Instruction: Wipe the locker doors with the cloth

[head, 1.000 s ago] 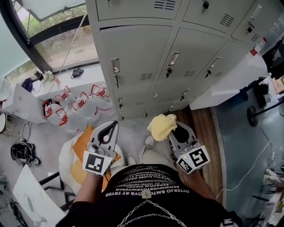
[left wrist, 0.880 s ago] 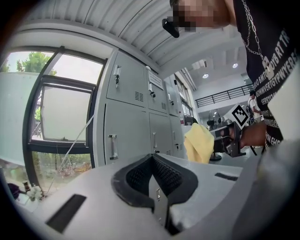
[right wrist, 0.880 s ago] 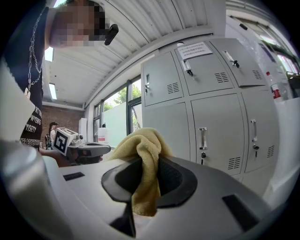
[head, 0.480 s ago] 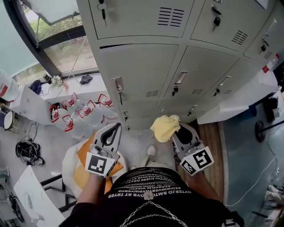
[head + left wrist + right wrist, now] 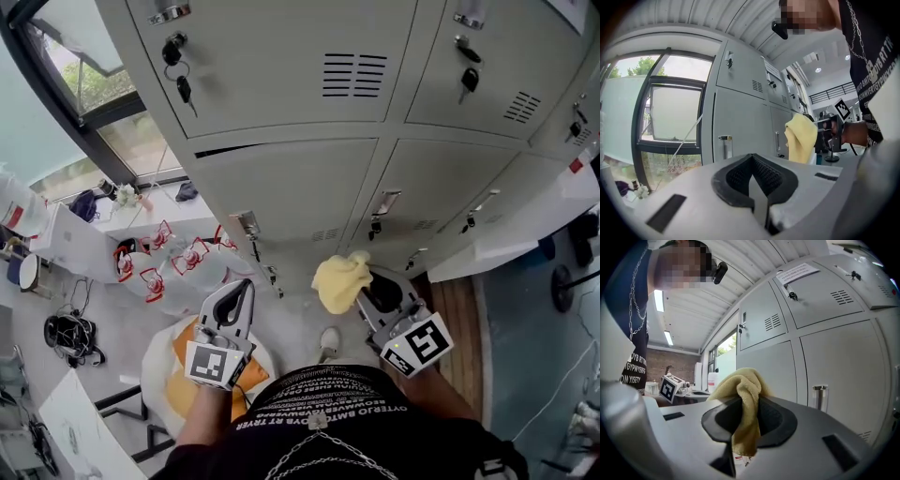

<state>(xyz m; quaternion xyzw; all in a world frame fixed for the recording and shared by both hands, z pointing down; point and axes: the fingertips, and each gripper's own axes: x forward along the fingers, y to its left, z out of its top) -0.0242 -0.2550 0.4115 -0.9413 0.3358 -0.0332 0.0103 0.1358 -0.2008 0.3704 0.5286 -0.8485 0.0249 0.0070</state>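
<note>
While my right gripper (image 5: 373, 292) pinched the cloth (image 5: 340, 280), pale yellow terry, bunched and drooping, near the grey locker doors (image 5: 281, 192), my left gripper (image 5: 234, 298) sat closed, empty.

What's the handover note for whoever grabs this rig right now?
Left gripper: jaws together, empty, held low in front of the lockers.
Right gripper: shut on the yellow terry cloth, which bunches out past the jaws.
Grey metal locker doors: ahead of both grippers; the cloth is short of them, not touching.
Done: cloth in hand. Nothing shows which doors, if any, are wiped.
Left: bring the cloth to a door face and wipe, probably working round the keys hanging in the locks.
</note>
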